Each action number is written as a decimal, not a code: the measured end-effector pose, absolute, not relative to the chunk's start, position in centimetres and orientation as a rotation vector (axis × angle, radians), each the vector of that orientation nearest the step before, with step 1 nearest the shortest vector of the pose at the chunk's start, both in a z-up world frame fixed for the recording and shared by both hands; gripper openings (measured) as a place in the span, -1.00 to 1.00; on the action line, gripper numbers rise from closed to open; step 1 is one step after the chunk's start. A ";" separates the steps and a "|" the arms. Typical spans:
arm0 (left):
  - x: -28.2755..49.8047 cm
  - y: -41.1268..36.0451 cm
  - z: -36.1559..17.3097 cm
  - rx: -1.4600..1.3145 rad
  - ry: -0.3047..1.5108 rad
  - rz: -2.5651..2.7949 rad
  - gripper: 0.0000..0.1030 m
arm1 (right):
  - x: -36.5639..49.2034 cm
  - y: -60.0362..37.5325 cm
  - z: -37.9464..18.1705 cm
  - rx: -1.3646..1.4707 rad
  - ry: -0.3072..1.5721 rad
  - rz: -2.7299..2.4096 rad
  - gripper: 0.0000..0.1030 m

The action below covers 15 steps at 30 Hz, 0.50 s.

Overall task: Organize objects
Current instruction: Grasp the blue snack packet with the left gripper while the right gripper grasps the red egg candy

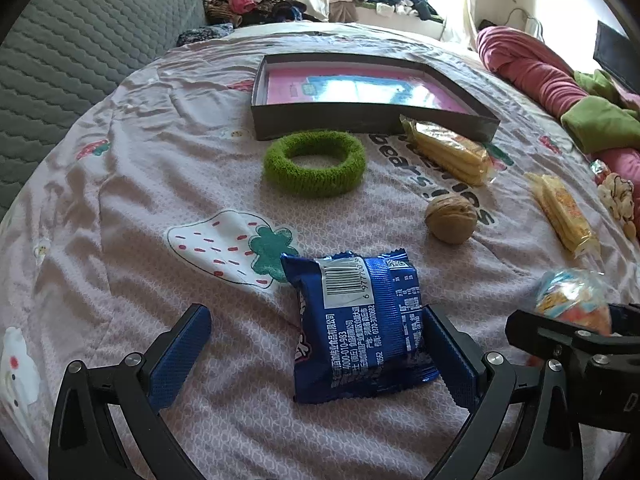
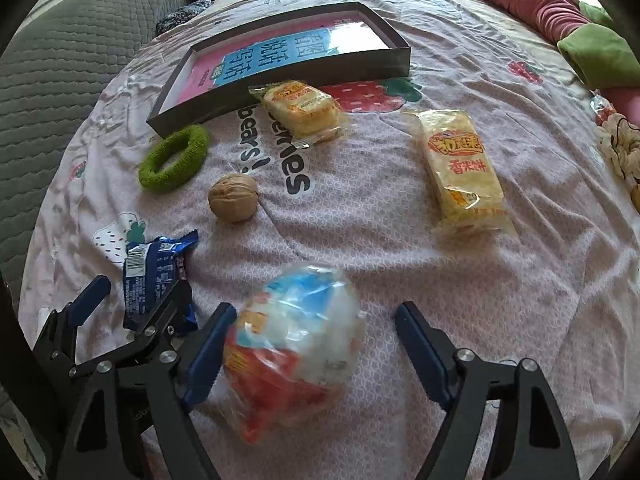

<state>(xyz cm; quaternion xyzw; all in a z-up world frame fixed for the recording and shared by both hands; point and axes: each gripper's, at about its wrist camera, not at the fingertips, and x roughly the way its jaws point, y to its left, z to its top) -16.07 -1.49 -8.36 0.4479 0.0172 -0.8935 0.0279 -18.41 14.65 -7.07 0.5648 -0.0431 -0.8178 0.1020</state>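
A blue snack packet (image 1: 360, 328) lies barcode-up on the pink bedsheet between the fingers of my left gripper (image 1: 316, 316), which is open; the right finger is against its edge and the left finger stands apart. My right gripper (image 2: 316, 308) is open around a clear, blurred snack bag (image 2: 292, 344) printed red and blue, with its left finger at the bag and its right finger clear. The left gripper (image 2: 140, 284) also shows beside it, over the blue packet (image 2: 154, 276). Farther off lie a walnut (image 2: 233, 197), a green fuzzy ring (image 2: 174, 158), two yellow cracker packets (image 2: 304, 108) (image 2: 460, 168) and a dark shallow box (image 2: 360, 69).
A grey quilted cushion (image 1: 80, 48) borders the bed on the left. A rolled red blanket (image 1: 532, 68) and green cloth (image 1: 600, 124) lie along the right side. Piled clothes (image 1: 240, 0) sit beyond the box, near the window.
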 end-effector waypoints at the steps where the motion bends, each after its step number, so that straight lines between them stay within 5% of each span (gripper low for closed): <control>1: -16.1 -1.4 -8.5 1.384 0.046 -2.759 1.00 | -18.5 14.7 -7.2 1.672 -0.124 -2.415 0.42; 3: -16.2 -1.4 -8.5 1.379 0.049 -2.759 0.95 | -18.5 14.9 -7.1 1.655 -0.129 -2.429 0.17; 7: -16.5 -1.5 -8.4 1.404 0.085 -2.776 0.67 | -18.7 15.5 -7.1 1.639 -0.153 -2.407 0.17; 9: -16.3 -1.3 -8.2 1.416 0.093 -2.793 0.19 | -18.7 15.6 -7.1 1.628 -0.160 -2.401 0.16; 15: -16.1 -1.4 -7.7 1.432 0.126 -2.793 0.11 | -18.4 15.7 -6.8 1.586 -0.157 -2.391 0.16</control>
